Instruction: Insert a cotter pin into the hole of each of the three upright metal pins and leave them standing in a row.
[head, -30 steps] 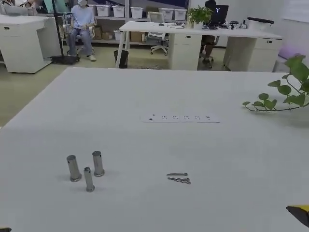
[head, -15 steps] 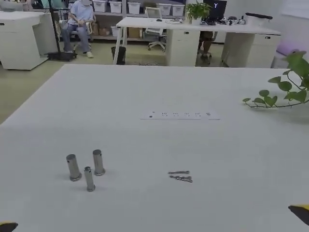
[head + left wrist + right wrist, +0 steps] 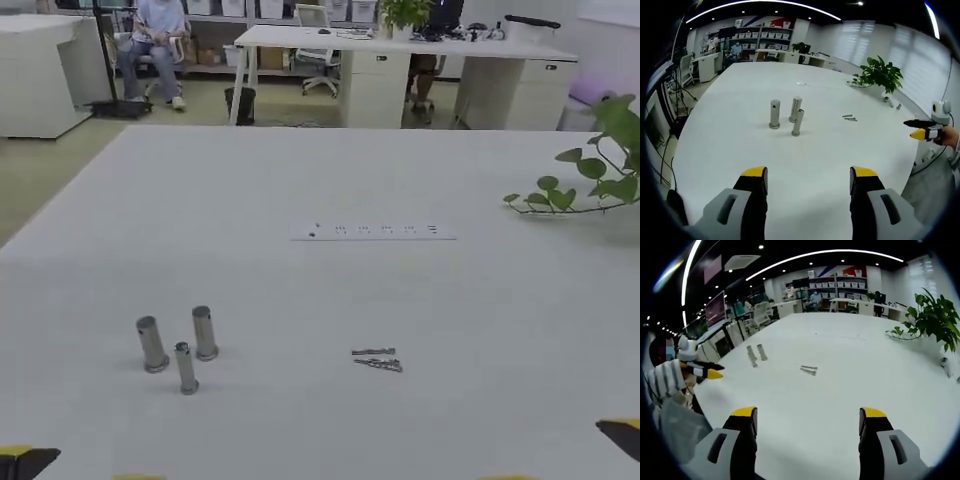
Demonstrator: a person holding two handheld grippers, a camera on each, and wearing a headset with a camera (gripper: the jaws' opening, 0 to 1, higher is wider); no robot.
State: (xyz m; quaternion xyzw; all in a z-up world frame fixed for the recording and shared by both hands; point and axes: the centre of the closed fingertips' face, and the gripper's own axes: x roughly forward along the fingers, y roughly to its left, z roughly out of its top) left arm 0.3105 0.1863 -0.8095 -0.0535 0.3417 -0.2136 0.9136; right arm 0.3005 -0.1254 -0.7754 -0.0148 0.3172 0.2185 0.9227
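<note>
Three metal pins stand upright in a loose cluster at the table's near left: one (image 3: 152, 344), one (image 3: 204, 333) and a thinner one (image 3: 186, 368). Several cotter pins (image 3: 377, 358) lie flat to their right. My left gripper (image 3: 808, 175) is open with nothing between its yellow-tipped fingers, well short of the pins (image 3: 795, 109); its tip shows at the lower left corner (image 3: 28, 460). My right gripper (image 3: 807, 415) is also open and holds nothing, with the cotter pins (image 3: 808, 370) far ahead; its tip shows at the lower right edge (image 3: 620, 437).
A white power strip (image 3: 372, 232) lies flat at the table's middle. A trailing green plant (image 3: 590, 170) reaches in from the right edge. Beyond the table stand white desks (image 3: 400, 60), and a person (image 3: 155, 40) sits at the back left.
The head view has tipped downward, so the scene sits higher in the picture. A gripper tip has come up into the lower left corner. Pins and cotter pins have not moved.
</note>
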